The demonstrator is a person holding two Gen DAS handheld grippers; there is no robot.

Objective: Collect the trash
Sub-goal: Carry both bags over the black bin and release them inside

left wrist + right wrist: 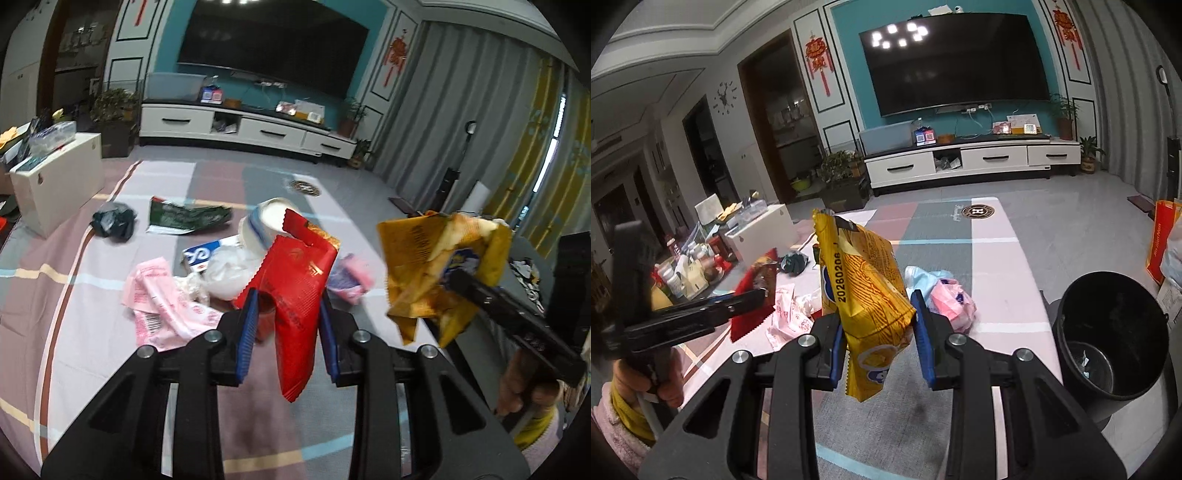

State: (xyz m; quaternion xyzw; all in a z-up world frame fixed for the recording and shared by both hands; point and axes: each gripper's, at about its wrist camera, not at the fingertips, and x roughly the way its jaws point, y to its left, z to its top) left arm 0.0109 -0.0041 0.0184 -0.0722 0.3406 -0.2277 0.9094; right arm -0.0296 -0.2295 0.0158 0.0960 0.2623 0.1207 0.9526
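Black bin (1108,332) sat at lower right of the right-wrist frame, off the table edge, nearest the right gripper (879,332), clamped on a yellow snack bag (866,291) hanging long-axis vertical. Left gripper (288,325) clenched on a red wrapper (295,295), likewise upright, farther from the bin. Remaining litter, incl. pink bag (162,306) and green wrapper (184,218), lay mid-frame on the plaid-covered table (74,332); living room, TV (956,59) at upper centre.
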